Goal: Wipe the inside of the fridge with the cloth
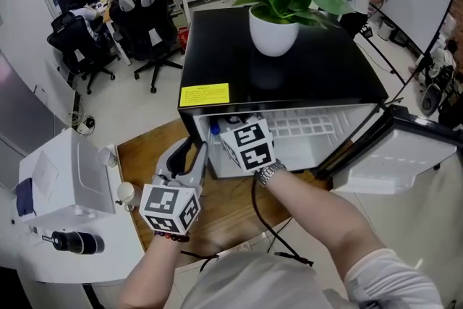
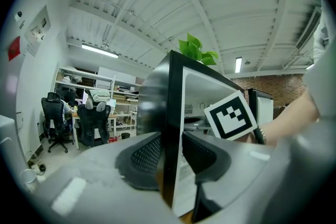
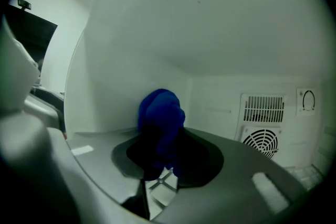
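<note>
Right gripper (image 3: pixel 160 140) is deep inside the fridge (image 1: pixel 340 76), jaws pinched on the blue cloth (image 3: pixel 160 113). The cloth bunches into a wad ahead of the tips, close to the white left inner wall (image 3: pixel 100 92), though I can't tell from here whether it touches. Left gripper (image 2: pixel 172 157) is clamped on the black front edge of the fridge's left side, bracing the box, and that matters with a potted plant (image 1: pixel 273 25) sitting on top. To wipe well, I reckon the soft wad should press flat on the wall, not the hard jaw tips. Then long overlapping strokes front to back, working down towards the floor of the compartment. I'd steer clear of the round fan grille (image 3: pixel 262 141) at the back so the cloth doesn't snag, and mind the white rack (image 1: pixel 304 128). Firm pinch, gentle pressure, with the door (image 1: pixel 405 155) hanging open on my right.
</note>
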`<action>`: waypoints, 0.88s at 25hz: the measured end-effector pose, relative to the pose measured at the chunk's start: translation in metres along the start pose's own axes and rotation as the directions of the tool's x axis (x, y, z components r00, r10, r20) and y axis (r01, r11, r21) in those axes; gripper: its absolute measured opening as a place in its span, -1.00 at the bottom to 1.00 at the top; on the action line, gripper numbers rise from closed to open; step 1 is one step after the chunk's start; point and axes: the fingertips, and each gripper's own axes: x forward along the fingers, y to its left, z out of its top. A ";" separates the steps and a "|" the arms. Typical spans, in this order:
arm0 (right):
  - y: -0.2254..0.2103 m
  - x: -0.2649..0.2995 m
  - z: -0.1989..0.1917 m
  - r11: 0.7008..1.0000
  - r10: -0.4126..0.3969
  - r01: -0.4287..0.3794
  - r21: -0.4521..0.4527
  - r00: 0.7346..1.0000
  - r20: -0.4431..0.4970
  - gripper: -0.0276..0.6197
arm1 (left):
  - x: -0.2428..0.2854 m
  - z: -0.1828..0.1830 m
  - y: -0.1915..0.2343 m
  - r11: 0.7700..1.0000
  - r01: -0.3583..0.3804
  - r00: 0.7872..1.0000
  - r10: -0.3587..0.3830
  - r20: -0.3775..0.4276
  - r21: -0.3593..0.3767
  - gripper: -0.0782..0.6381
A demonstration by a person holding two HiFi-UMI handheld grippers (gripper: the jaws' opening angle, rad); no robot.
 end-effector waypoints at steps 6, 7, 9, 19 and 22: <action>-0.008 0.010 0.002 0.999 -0.034 0.034 -0.007 0.999 -0.017 -0.59 | 0.000 -0.001 -0.001 1.000 0.003 1.000 -0.003 -0.002 0.001 -0.43; -0.010 0.011 0.001 0.999 -0.040 0.040 -0.007 0.999 -0.020 -0.59 | 0.000 -0.001 -0.001 1.000 0.003 1.000 -0.003 -0.002 0.002 -0.43; -0.013 0.015 0.001 0.998 -0.055 0.055 -0.011 0.998 -0.027 -0.59 | -0.001 -0.001 -0.001 1.000 0.004 1.000 -0.004 -0.002 0.003 -0.43; -0.028 0.026 -0.007 0.993 -0.119 0.121 0.015 0.991 -0.061 -0.59 | 0.000 -0.001 -0.001 1.000 0.004 1.000 -0.004 -0.008 0.019 -0.43; -0.035 0.026 -0.005 0.989 -0.143 0.144 0.018 0.988 -0.066 -0.59 | 0.000 -0.001 -0.001 1.000 0.007 1.000 -0.007 -0.007 0.019 -0.43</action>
